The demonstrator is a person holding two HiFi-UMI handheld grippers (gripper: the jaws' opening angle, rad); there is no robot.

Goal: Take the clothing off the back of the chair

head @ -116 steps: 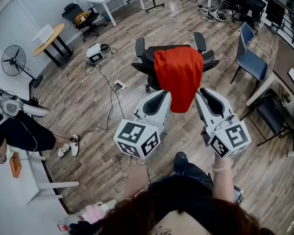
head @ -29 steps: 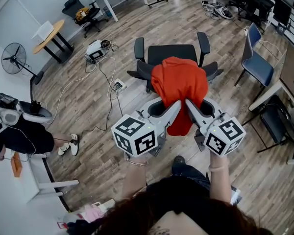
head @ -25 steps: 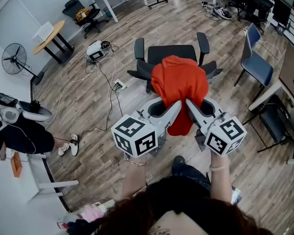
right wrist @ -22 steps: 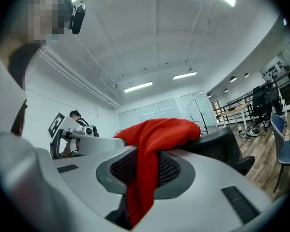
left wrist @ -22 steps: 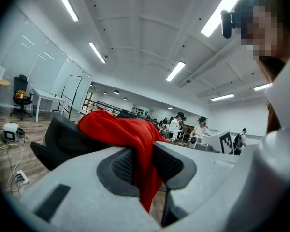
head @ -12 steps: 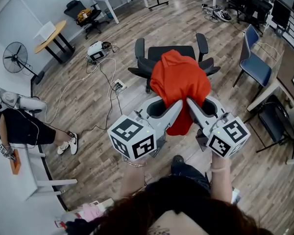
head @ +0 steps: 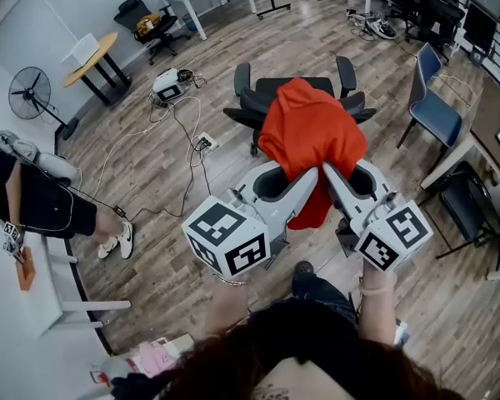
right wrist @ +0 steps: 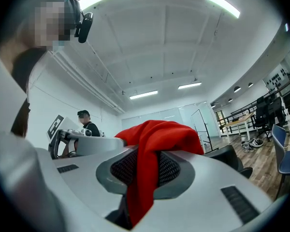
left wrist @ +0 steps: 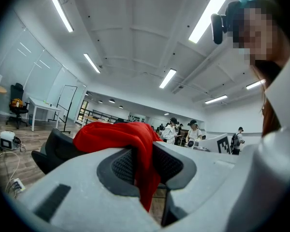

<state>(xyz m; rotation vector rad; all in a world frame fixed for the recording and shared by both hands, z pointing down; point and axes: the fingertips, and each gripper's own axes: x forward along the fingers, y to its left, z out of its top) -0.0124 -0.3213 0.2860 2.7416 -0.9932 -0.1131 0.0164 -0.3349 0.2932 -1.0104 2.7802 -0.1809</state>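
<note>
Over wood floor (head: 233,61), left gripper (left wrist: 145,166) and right gripper (right wrist: 145,170) both clamp the red garment (head: 312,132).

Head view downward; gripper views level, near clothing (head: 312,140)

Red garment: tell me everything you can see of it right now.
The red garment is plain, soft cloth, bunched and creased. Its near edge is pinched in two places: the left claw and the right claw are each shut on a fold, with a tail hanging below. The rest humps up above the backrest of the black office chair; whether it touches the backrest cannot be told.
</note>
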